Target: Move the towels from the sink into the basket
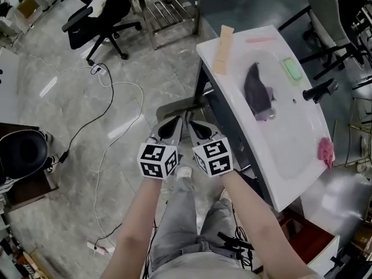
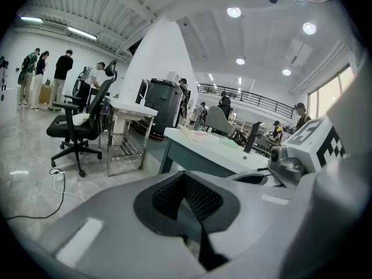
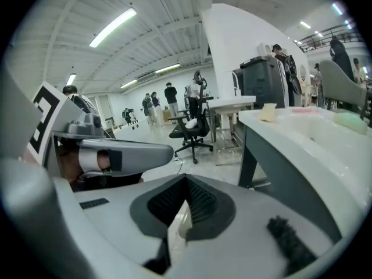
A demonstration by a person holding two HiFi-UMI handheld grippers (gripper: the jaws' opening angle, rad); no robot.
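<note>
A white sink (image 1: pixel 290 156) stands at the right of the head view. A dark purple towel (image 1: pixel 257 92) lies crumpled in its basin, and a pink towel (image 1: pixel 325 151) sits on the near right rim. My left gripper (image 1: pixel 168 127) and right gripper (image 1: pixel 197 129) hang side by side over the floor, just left of the sink's front edge. Both are shut with nothing between the pads, as the left gripper (image 2: pixel 186 199) view and the right gripper (image 3: pixel 185 205) view show. No basket shows in any view.
On the sink are a black faucet (image 1: pixel 319 90), a green bar (image 1: pixel 292 69) and a beige strip (image 1: pixel 222 49). A black office chair (image 1: pixel 99 22), a metal rack (image 1: pixel 165 7) and cables (image 1: pixel 110 115) occupy the floor to the left. People stand far off.
</note>
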